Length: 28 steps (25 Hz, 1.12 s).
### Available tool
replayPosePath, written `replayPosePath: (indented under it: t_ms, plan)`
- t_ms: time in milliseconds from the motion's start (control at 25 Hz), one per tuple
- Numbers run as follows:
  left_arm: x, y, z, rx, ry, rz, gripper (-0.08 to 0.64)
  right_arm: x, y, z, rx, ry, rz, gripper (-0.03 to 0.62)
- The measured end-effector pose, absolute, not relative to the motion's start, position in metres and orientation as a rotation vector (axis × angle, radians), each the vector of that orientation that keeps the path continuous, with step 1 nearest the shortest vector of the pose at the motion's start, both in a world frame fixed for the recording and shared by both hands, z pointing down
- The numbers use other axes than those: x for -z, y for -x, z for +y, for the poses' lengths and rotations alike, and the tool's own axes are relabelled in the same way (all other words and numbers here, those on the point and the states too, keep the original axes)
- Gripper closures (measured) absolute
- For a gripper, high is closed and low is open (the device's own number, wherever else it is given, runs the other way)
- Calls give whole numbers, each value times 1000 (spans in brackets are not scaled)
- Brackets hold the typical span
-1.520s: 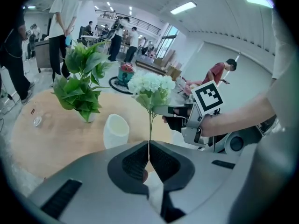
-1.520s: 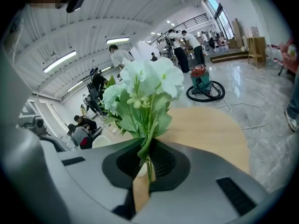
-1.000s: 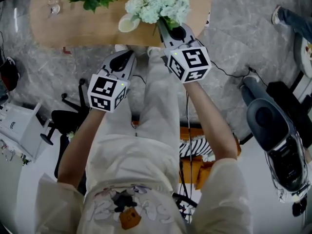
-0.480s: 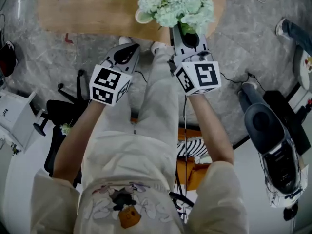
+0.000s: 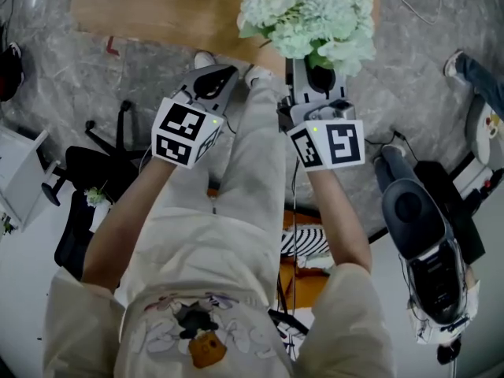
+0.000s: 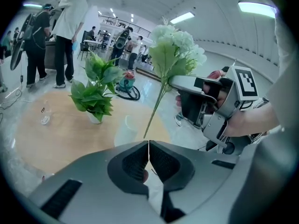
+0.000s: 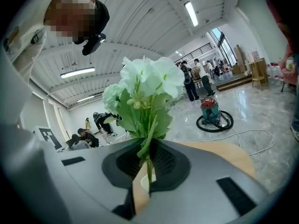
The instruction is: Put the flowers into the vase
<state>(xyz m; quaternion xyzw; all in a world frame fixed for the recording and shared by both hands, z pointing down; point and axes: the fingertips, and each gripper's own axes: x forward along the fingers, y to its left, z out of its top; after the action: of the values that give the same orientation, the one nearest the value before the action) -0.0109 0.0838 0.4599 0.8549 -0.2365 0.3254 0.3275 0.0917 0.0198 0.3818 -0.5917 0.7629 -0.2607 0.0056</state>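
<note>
A bunch of pale green-white flowers (image 5: 311,14) is pinched by its stem in my right gripper (image 5: 305,57), which is shut on it above the wooden table's (image 5: 157,10) near edge. In the right gripper view the stem runs up from the jaws (image 7: 148,143) to the blooms (image 7: 147,85). The white vase (image 6: 125,130) stands on the table below the dangling stem (image 6: 154,113); in the head view the blooms hide it. My left gripper (image 5: 231,72) hangs to the left, shut with nothing in it (image 6: 148,143).
A potted green plant (image 6: 96,94) and a small glass (image 6: 45,119) stand on the table's left. A black office chair (image 5: 94,164) is on the floor at left, a grey machine (image 5: 425,235) at right. A vacuum cleaner (image 7: 212,115) and people are beyond.
My right gripper has risen with the flowers. The vase, seen beside the blooms before, is now covered by them in the head view. The left gripper has barely moved.
</note>
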Motion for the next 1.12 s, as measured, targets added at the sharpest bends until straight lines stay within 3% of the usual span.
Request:
replayPosePath:
  t_ms: [1120]
  plan:
    - [-457,16,93,-841,-2217,-651,549,-399,-87,-6,779,1896,2359,575]
